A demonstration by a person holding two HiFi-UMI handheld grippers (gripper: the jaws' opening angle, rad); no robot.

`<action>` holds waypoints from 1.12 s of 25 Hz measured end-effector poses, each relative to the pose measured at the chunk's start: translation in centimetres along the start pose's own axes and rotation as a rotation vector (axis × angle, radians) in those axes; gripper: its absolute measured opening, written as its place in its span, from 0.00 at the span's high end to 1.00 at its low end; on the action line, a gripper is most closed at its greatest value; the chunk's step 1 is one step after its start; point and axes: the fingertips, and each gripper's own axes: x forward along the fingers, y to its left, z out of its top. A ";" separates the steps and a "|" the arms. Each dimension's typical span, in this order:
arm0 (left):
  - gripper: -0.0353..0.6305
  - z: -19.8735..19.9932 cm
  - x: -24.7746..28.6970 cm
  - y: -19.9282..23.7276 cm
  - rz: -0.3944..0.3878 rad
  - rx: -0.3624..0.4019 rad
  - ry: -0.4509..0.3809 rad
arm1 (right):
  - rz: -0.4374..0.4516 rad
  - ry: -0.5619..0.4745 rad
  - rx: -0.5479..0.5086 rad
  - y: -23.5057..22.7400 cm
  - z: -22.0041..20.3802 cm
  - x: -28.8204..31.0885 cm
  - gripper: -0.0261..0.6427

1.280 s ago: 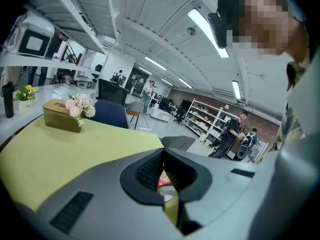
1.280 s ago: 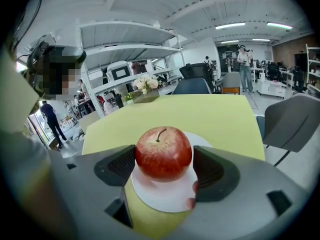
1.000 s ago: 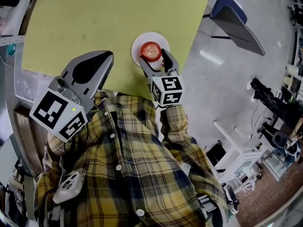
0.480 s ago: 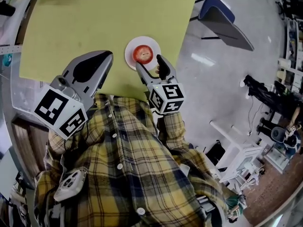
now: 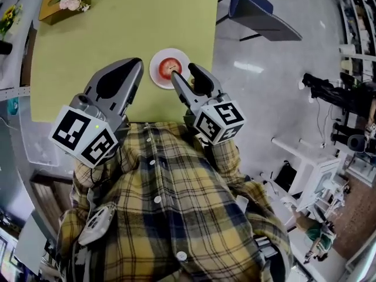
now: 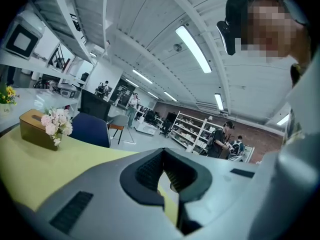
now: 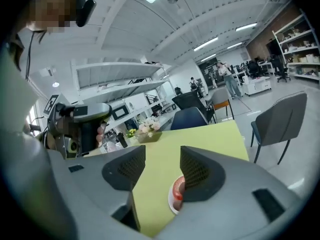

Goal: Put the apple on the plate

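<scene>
Green tabletop [image 5: 117,28] in a big open workshop, noted from beside the person.

Nearest: plaid shirt [image 5: 170,216], a gripper in each hand, both held over the table's near edge.

Left gripper [image 5: 134,64]: jaws together at the tips, nothing in them.

Right gripper [image 5: 185,75]: jaws apart, have just been narrowing, nothing between the pads. It hangs over the near rim of the white plate [image 5: 154,70], clear of the fruit.

Just beyond: that plate sits by the table's near right edge, with the red apple [image 5: 171,67] in its middle. Task looks done.

Apple, by my judgement: firm, fairly weighty for its size. The smooth waxy skin could slip against the pads, and it would bruise under a hard squeeze. Best taken across its widest part, pads on opposite sides, moderate pressure.

Far left corner: flower box [image 5: 64,2].

Beyond the far right edge: blue chair [image 5: 258,10] on the grey floor.
</scene>
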 end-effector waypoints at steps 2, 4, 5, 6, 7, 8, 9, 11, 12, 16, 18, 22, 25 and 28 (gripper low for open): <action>0.94 0.4 0.1 -0.4 -0.010 -0.004 -0.016 | 0.008 -0.031 -0.003 0.7 1.4 -0.6 0.68; 0.94 0.7 0.4 -0.9 -0.023 -0.009 -0.026 | 0.004 -0.061 -0.024 1.2 2.8 -1.3 0.73; 0.94 0.8 0.7 -1.2 -0.034 -0.007 -0.028 | -0.007 -0.078 -0.040 1.3 3.5 -1.6 0.76; 0.94 0.9 1.0 -1.5 -0.048 -0.004 -0.029 | -0.020 -0.095 -0.056 1.4 4.1 -1.9 0.80; 0.94 1.0 1.3 -1.7 -0.062 -0.002 -0.030 | -0.032 -0.108 -0.076 1.6 4.7 -2.2 0.82; 0.94 1.1 1.4 -1.9 -0.072 0.000 -0.030 | -0.042 -0.118 -0.095 1.8 5.2 -2.4 0.85; 0.94 1.1 1.4 -2.0 -0.080 0.002 -0.029 | -0.047 -0.124 -0.111 2.3 5.6 -2.6 0.88; 0.94 1.3 1.5 -2.2 -0.092 0.011 -0.023 | -0.050 -0.136 -0.129 3.1 6.5 -2.9 0.90; 0.94 1.4 1.6 -2.2 -0.099 0.016 -0.019 | -0.054 -0.144 -0.133 3.5 7.0 -3.1 0.91; 0.94 1.6 2.2 -2.4 -0.127 0.024 -0.006 | -0.075 -0.184 -0.134 4.2 8.7 -3.9 0.95; 0.94 1.6 2.5 -2.4 -0.138 0.028 0.003 | -0.081 -0.195 -0.129 4.3 9.1 -4.0 0.96; 0.94 1.3 3.0 -2.4 -0.162 0.035 0.022 | -0.095 -0.198 -0.117 4.2 9.3 -3.8 0.97; 0.94 1.2 3.2 -2.5 -0.178 0.035 0.031 | -0.111 -0.192 -0.122 4.2 9.4 -3.9 0.97; 0.94 1.2 3.4 -2.8 -0.189 0.040 0.037 | -0.117 -0.184 -0.133 4.2 9.4 -3.9 0.97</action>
